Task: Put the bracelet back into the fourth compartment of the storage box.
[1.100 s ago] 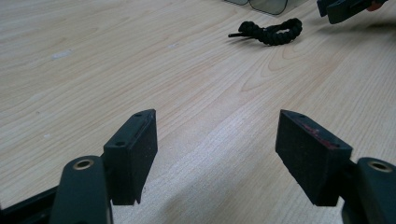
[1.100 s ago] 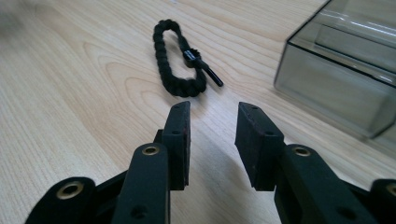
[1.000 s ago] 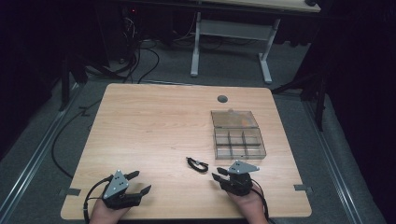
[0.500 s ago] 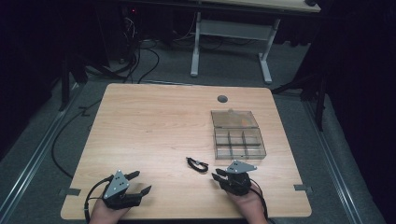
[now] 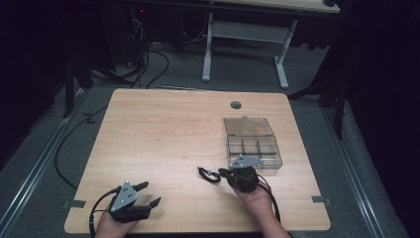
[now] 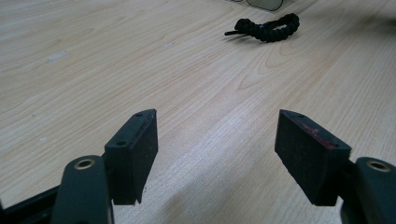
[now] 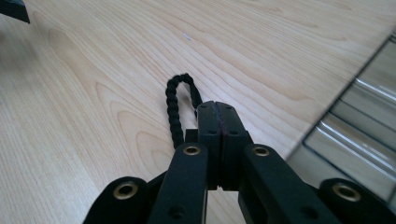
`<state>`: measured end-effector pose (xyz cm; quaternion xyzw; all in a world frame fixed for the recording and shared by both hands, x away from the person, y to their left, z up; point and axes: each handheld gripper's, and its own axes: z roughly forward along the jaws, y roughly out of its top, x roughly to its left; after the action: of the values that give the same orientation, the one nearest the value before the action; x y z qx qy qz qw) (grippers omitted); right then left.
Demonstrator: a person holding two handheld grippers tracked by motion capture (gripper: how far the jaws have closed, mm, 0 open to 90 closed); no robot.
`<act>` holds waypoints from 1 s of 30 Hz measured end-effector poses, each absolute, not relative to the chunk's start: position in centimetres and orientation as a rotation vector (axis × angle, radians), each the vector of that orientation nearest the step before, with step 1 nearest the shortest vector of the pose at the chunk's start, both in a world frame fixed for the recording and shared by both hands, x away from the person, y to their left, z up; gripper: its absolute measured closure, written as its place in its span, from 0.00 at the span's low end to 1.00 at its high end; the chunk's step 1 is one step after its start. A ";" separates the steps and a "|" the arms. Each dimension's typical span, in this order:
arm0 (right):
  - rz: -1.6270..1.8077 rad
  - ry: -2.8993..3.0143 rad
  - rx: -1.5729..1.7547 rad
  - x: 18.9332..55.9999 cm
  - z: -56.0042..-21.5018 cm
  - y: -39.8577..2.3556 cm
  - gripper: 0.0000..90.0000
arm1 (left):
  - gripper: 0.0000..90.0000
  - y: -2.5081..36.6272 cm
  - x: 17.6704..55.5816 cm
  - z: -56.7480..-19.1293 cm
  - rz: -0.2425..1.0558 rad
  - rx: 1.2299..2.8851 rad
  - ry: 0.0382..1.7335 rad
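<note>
A black braided cord loop (image 5: 207,174) lies on the wooden table (image 5: 163,134), right of centre near the front. My right gripper (image 5: 223,173) hovers at the loop's right end with its tips pointing left. Its jaws have just been closing, and in the right gripper view they (image 7: 218,106) are pressed flat together with nothing visible between them. The cord (image 7: 173,105) curves out past the tips and partly under them. My left gripper (image 5: 150,193) rests at the front left, open and empty (image 6: 217,154). From there the cord (image 6: 268,27) lies far ahead on the bare wood.
A clear plastic compartment box (image 5: 252,141) with its lid folded back stands just behind the right gripper, and its edge (image 7: 359,126) is close to the jaws. A round cable hole (image 5: 236,104) sits near the table's far edge. A desk frame and cables stand beyond the table.
The right gripper has moved forward and left up to the cord's end, and its jaws have come together. The left gripper and the cord have stayed in place.
</note>
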<state>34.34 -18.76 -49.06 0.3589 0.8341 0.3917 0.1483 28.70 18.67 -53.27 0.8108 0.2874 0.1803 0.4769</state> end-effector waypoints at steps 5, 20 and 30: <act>1.052 2.446 0.991 35.3 -49.5 -17.3 1.00 | 0.34 18.7 28.6 -53.3 0.445 1.981 0.702; 0.902 2.566 0.988 36.7 -51.3 -16.0 1.00 | 0.34 18.7 28.6 -53.3 0.433 1.984 0.689; 0.899 2.544 1.033 34.7 -51.5 -18.1 1.00 | 0.34 18.7 28.6 -53.3 0.431 1.984 0.692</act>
<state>34.70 -18.11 -51.53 0.3547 0.8736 0.3087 0.1256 28.62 18.71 -53.26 0.8126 0.2834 0.1763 0.4778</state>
